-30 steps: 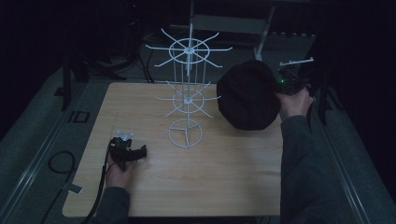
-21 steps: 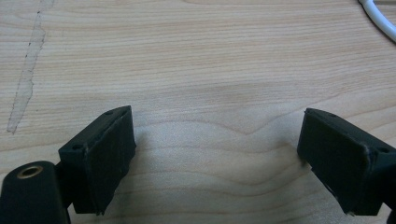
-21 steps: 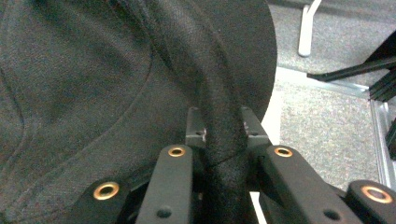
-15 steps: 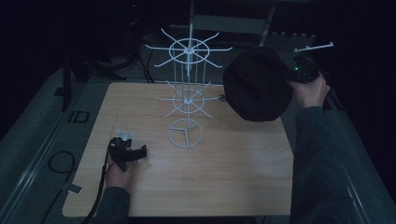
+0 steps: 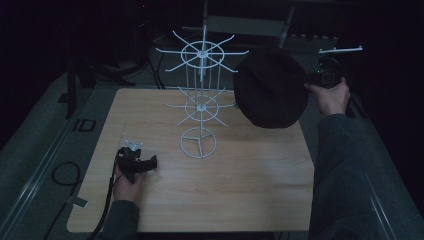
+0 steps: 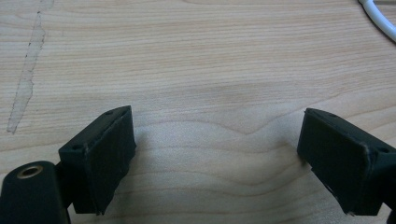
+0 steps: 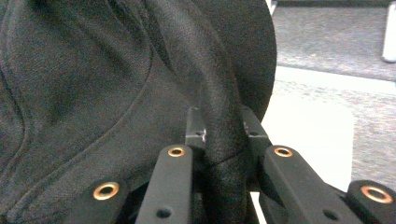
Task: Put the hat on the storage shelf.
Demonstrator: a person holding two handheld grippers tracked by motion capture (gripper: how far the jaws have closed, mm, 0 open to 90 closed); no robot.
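Soft black cap [image 5: 271,87], light and floppy, hangs above the surface's [image 5: 250,175] far right corner beside the white wire rack [image 5: 201,100], the right gripper's [image 7: 223,135] jaws clamped on its folded edge, a sound hold; the left gripper's [image 6: 215,154] jaws rest apart, empty.

Dim room — wooden table [image 5: 250,190], grey floor [image 5: 30,145]

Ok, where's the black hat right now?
In the high view the black hat hangs above the table's far right corner, pinched in the right gripper, just right of the white wire rack.
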